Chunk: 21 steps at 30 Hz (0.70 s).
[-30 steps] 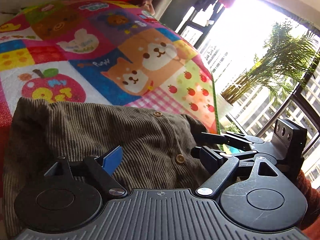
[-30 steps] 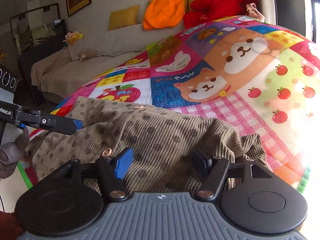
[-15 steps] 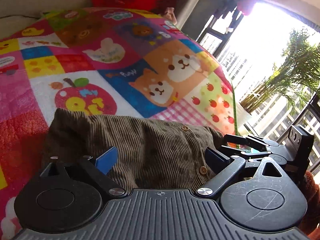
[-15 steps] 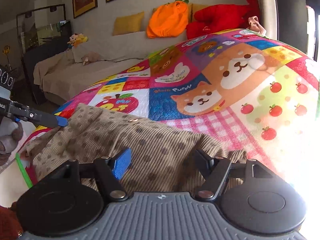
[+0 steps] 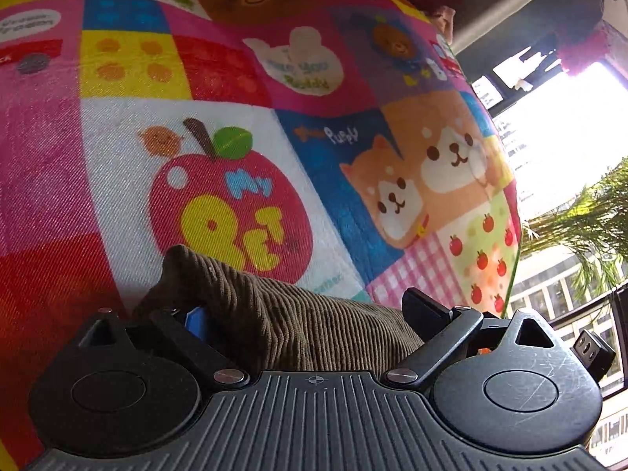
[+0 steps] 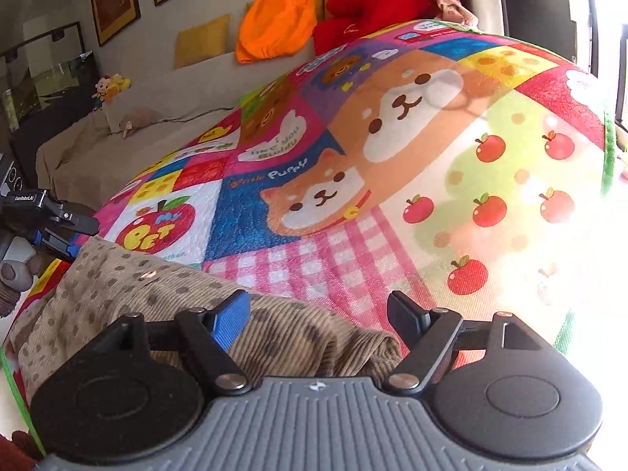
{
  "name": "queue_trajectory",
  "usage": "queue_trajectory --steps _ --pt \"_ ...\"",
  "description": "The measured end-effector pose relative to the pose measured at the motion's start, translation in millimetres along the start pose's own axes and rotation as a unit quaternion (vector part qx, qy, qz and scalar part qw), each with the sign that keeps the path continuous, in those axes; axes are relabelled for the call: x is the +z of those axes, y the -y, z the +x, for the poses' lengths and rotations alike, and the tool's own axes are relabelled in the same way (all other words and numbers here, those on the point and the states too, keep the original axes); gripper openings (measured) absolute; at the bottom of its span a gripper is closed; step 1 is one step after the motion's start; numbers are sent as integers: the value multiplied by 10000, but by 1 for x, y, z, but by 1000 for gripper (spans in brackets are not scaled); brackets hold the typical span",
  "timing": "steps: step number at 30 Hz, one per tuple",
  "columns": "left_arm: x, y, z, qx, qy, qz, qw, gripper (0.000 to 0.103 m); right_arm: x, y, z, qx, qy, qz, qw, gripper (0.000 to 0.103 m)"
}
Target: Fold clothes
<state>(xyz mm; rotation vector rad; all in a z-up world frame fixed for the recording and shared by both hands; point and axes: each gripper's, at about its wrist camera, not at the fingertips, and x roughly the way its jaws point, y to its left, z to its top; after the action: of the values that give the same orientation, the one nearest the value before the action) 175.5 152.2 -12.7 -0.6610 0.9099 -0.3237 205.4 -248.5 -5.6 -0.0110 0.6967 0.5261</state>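
Colourful blanket (image 6: 392, 235) under both spread tools (image 5: 310, 314) (image 6: 318, 314), straddling corduroy garment (image 6: 274, 325).

Brown corduroy garment (image 6: 117, 294) lies bunched on the patchwork cartoon blanket (image 6: 392, 196)

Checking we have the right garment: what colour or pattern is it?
Brown corduroy garment with darker dots, clearest in right wrist view.

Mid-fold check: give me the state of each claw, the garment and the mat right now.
Left claw: open, fingers either side of a raised fold.
Right claw: open, over the near edge.
Brown corduroy garment: bunched, lying on the mat, not flat.
Patchwork mat: spread out under the garment.
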Motion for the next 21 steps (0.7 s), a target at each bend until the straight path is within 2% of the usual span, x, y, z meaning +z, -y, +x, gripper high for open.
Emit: queue_trajectory --steps 6,10,13,16,21 --pt "79 44 47 -154 308 571 9978 92 8 13 30 17 -103 161 9998 78" --pt "111 78 85 -98 415 945 9946 90 10 13 28 72 -80 193 9998 78" --pt "105 89 82 -97 400 1107 9930 92 12 13 26 114 -63 218 9997 78" --pt "82 84 50 12 493 1323 9900 95 14 14 24 189 -48 259 9995 78" --pt "33 39 -9 145 427 796 9958 98 47 -16 67 570 -286 16 9980 78"
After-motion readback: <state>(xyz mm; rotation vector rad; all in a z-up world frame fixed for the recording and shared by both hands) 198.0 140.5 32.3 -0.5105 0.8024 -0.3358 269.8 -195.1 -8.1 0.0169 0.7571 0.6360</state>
